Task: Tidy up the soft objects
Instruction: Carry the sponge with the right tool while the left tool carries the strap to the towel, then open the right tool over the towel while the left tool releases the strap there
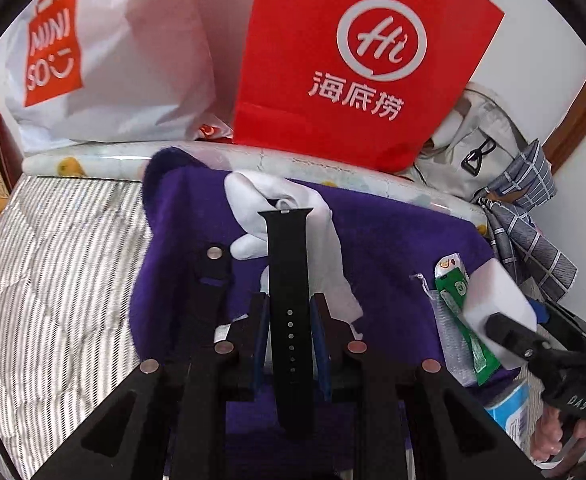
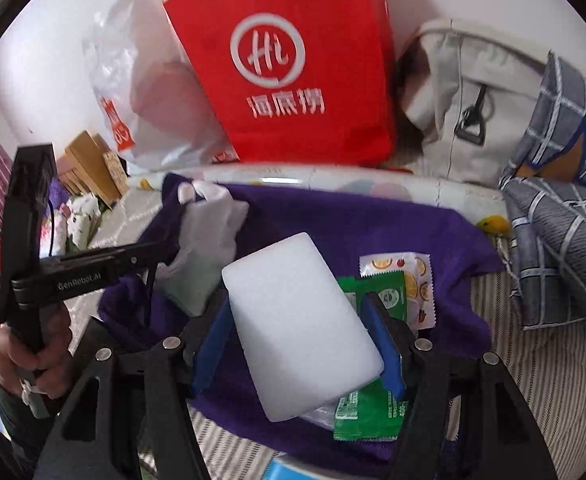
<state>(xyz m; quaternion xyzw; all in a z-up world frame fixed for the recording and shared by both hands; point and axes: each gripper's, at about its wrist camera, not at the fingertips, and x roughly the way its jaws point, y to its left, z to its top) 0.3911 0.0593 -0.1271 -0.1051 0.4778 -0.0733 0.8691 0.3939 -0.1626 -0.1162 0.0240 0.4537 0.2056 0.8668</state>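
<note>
Black rubber fills the bottom centre of the left wrist view: the left gripper (image 1: 289, 336) is pinched tight on a strap (image 1: 291, 280), which stands up between its blue pads. In the right wrist view the right gripper (image 2: 299, 344) clamps a white sponge (image 2: 299, 320) across its width, pads pressing both long edges, the block tilted toward the upper left of the frame. Under both lies a purple towel (image 1: 393, 248) spread on a striped sheet (image 1: 53, 260). On the towel sit a white glove (image 1: 277, 208) at centre and green sachets (image 2: 377, 292) at right, partly hidden by the sponge. Judging by the task, both pieces are being carried down to be laid out on the towel. To do it well, I would lower each until it touches the cloth before letting go, set the strap flat beside the glove rather than across it, and place the sponge clear of the sachets so nothing stacks. Farther back, a red bag (image 1: 357, 60), a white bag (image 1: 113, 60), a grey bag (image 2: 473, 92) and checked cloth (image 2: 565, 216) line the wall.
</note>
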